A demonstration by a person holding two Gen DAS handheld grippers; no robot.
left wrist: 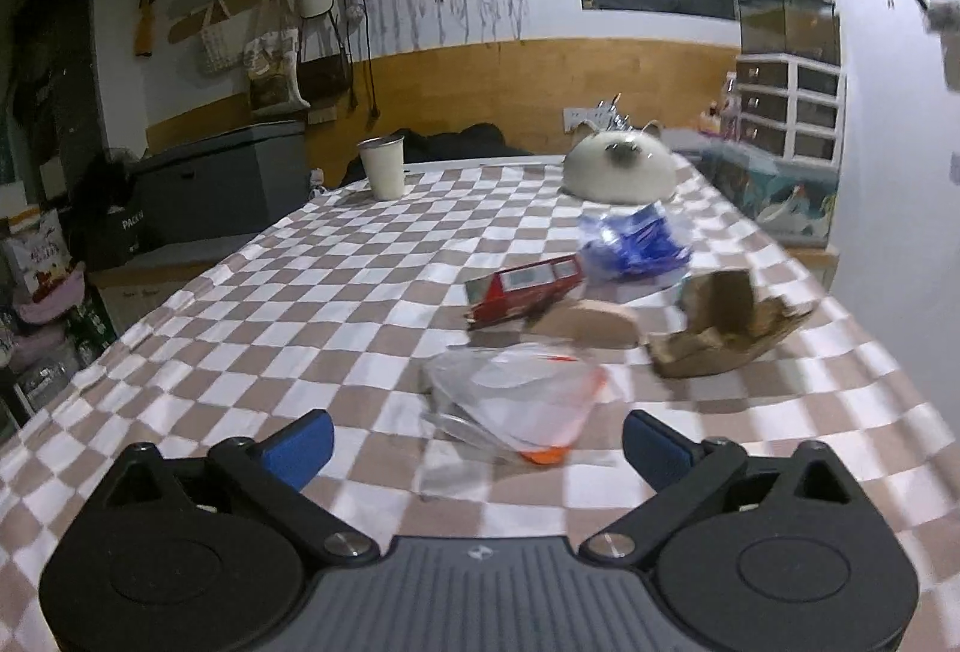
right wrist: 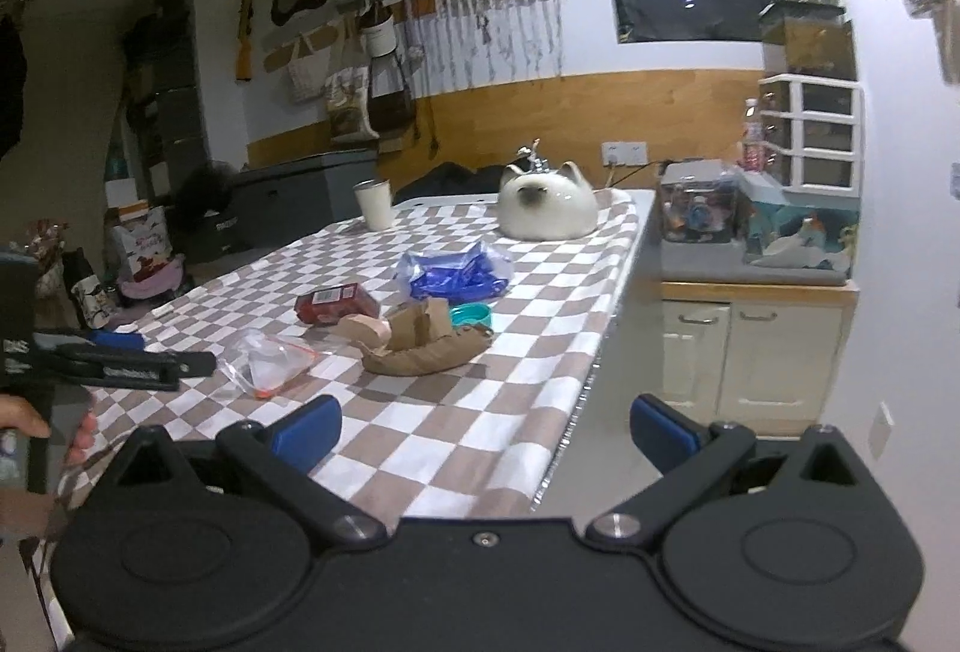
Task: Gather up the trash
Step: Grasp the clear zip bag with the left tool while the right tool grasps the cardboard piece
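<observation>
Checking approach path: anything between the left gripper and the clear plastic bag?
Nothing: only bare checkered cloth between the open left gripper and the clear plastic bag, per left wrist view.

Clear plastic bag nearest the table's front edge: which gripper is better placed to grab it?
Left. The left gripper is open with the clear plastic bag between its fingers; the right gripper sits open over the table edge.

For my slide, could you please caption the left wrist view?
Open left gripper nears a clear bag among trash on the checkered table.
</observation>
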